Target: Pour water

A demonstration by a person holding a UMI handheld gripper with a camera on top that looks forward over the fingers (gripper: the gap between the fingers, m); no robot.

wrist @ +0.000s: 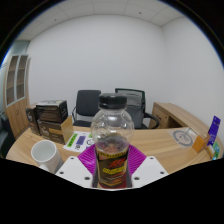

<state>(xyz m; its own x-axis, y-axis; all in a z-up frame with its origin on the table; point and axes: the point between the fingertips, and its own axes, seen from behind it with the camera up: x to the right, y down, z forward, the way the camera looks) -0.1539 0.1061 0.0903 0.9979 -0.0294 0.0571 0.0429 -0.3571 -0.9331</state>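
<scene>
At the far left of the frame a wooden cabinet (14, 92) with glass doors stands against the wall. Just right of it, at mid-left, a black machine (50, 112) sits on cardboard boxes (56, 129) at the back of the wooden worktop (170, 152). Below these, at lower left, a white mug (44, 154) stands upright on the worktop, and a small green-and-white packet (75, 142) lies between the mug and the bottle.

In the centre, a clear plastic bottle (112, 140) with a dark cap stands upright, its lower part wrapped in a dark label with red and yellow print. The hand-held gripper (112, 172) at bottom centre has its two white fingers (74, 170) on either side of the bottle's base, the magenta pads against the label on both sides, so the jaws appear closed on the bottle at roughly its width.

Behind the bottle, two black office chairs (88, 104) stand near the white back wall. Toward the right, a grey tray-like object (183, 135) rests on the worktop, and at the far right stand a purple box (213, 129) and a small orange item (200, 143) I cannot identify.
</scene>
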